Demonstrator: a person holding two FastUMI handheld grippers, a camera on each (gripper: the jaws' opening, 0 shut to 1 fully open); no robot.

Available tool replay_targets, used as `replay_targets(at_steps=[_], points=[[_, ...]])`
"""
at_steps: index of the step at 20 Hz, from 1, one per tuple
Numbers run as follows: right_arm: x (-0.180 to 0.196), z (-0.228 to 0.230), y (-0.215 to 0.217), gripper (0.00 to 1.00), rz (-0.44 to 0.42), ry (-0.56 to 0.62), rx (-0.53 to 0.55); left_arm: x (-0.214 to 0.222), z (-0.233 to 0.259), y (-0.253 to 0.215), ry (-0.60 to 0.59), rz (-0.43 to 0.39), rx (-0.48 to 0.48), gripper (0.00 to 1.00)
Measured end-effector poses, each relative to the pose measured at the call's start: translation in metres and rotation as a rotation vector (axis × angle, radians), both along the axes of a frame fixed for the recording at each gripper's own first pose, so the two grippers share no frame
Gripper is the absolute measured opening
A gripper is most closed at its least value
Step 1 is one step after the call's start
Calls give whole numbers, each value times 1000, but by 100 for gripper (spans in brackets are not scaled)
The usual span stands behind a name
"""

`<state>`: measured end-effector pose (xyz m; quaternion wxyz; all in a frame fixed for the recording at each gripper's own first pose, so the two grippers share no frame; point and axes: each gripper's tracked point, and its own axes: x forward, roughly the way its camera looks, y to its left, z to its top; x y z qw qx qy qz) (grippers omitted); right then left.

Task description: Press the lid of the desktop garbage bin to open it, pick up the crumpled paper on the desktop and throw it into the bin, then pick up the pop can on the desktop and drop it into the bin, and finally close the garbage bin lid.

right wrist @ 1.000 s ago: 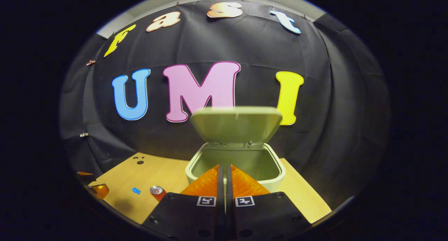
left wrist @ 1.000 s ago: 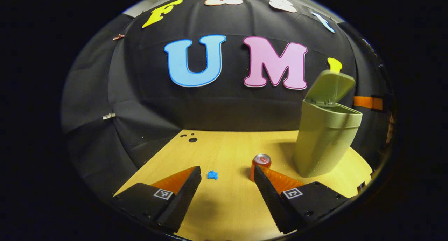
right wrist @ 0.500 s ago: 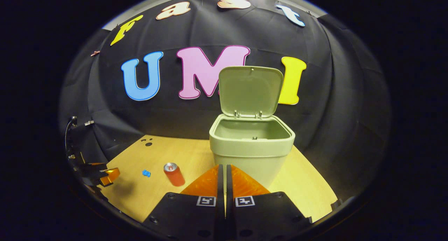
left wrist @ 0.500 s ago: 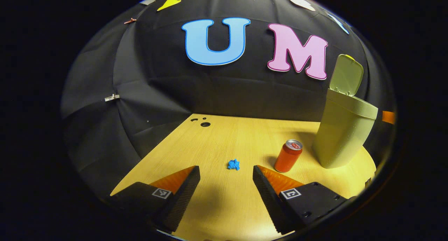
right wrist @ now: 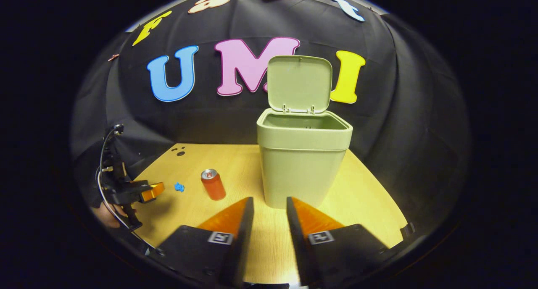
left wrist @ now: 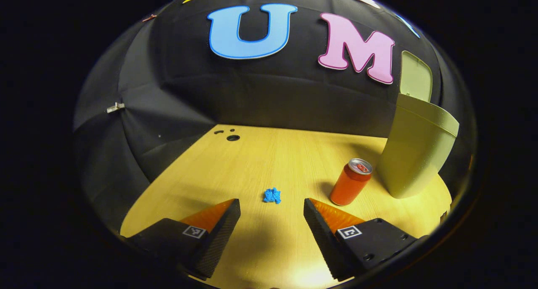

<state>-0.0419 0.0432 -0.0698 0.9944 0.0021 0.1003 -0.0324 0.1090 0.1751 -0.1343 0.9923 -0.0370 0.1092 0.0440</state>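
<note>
Standing open on the desk, the bin is showing its lid tipped upright, so step one looks done. Sitting just left of the bin is the can, upright; left of that, the paper is lying on bare wood. Left gripper is hovering with fingers spread wide, holding nothing, paper just ahead of the gap. Right gripper is pointing at the bin, fingers slightly parted, empty. Remaining, I judge: paper, can, lid closing.
</note>
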Motion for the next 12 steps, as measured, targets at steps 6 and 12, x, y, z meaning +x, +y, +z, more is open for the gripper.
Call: replay_targets(at_steps=[6,12], points=[[-13,-16,2,100,-4,61,-16,52,-32,7,63,12,-2,98],[-24,-28,-14,99,-34,114,-20,91,-48,13,121,10,61,98]])
